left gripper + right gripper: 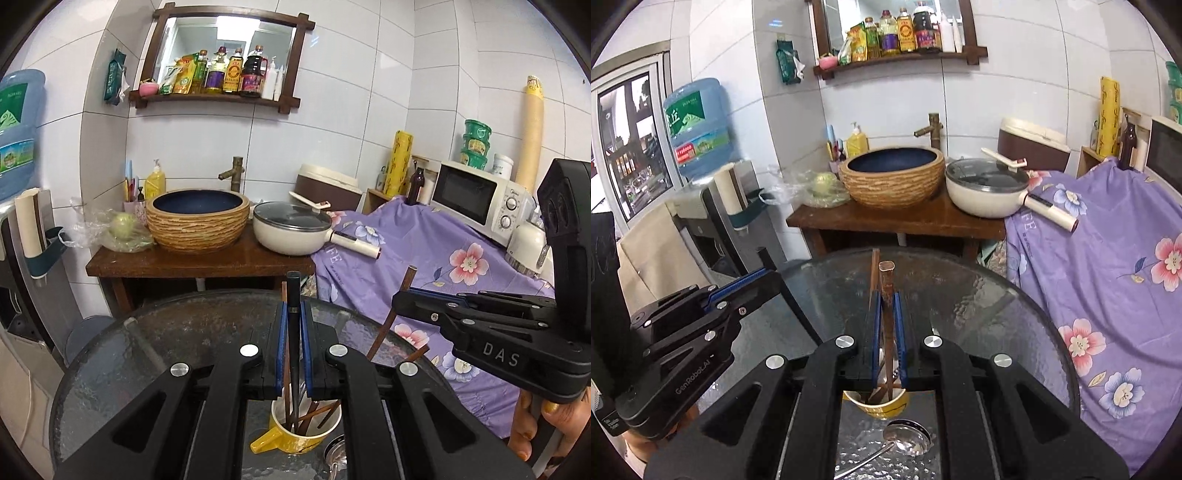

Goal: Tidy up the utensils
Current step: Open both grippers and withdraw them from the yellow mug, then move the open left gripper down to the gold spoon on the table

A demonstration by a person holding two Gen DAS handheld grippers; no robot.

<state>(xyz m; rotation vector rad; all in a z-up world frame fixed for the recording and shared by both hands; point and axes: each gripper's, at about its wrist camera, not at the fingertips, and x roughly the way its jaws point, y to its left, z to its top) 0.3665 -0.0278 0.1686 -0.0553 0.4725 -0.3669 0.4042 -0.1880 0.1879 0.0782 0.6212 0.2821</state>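
A yellow mug (306, 430) (882, 404) stands on the round glass table (177, 332) (979, 295) with several chopsticks leaning in it. My left gripper (294, 306) is shut on a dark chopstick (293, 284) that stands upright, its lower end down in the mug. My right gripper (886, 297) is shut on a brown chopstick (886, 273), also upright over the mug. The left wrist view shows the right gripper (400, 295) from the side, with the brown chopstick (391, 321) slanting down toward the mug. A metal spoon (908, 439) lies on the glass just in front of the mug.
Behind the table a wooden stand (199, 262) carries a woven basin (197, 225) and a lidded cream pan (295, 229). A purple flowered cloth (443, 266) covers the counter on the right, with a microwave (476, 201) on it. A water dispenser (698, 125) stands at the left.
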